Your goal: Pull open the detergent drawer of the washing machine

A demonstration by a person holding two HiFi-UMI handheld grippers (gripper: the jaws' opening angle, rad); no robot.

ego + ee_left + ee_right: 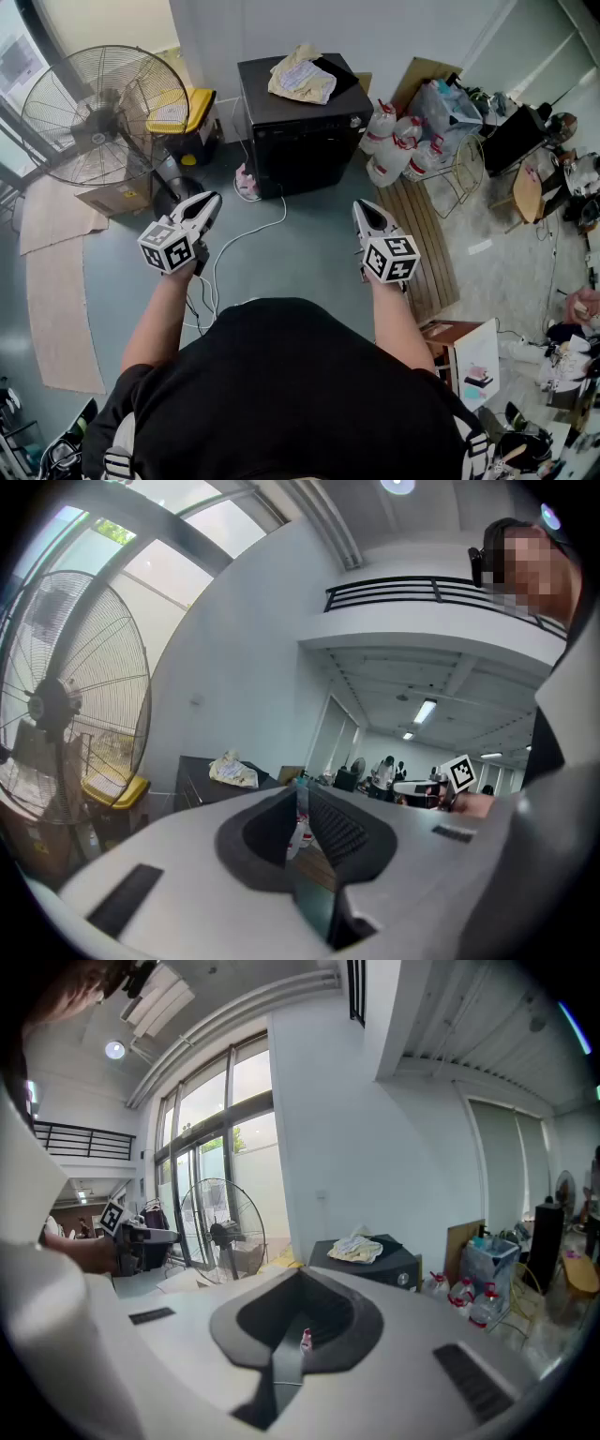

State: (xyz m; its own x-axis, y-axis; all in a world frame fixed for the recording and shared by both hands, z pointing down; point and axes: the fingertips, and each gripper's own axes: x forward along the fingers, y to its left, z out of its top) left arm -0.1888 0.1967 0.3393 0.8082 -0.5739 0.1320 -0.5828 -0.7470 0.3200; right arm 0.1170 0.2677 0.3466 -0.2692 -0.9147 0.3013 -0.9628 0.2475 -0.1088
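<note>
The black washing machine (300,122) stands against the far wall, with a crumpled yellowish cloth (302,75) on its lid. I cannot make out its detergent drawer from here. Both grippers hover over the floor, well short of the machine. My left gripper (211,199) is shut and empty, pointing toward the machine's left side. My right gripper (361,206) is also shut and empty, aimed at its right side. Beyond the closed jaws of the left gripper (300,794) the machine (202,775) is visible. It also appears (375,1262) past the right gripper (300,1271).
A large standing fan (94,117) and a yellow-lidded bin (183,112) are left of the machine. Water jugs (398,141) and a wooden pallet (422,244) lie to its right. A white cable (253,225) trails across the floor in front.
</note>
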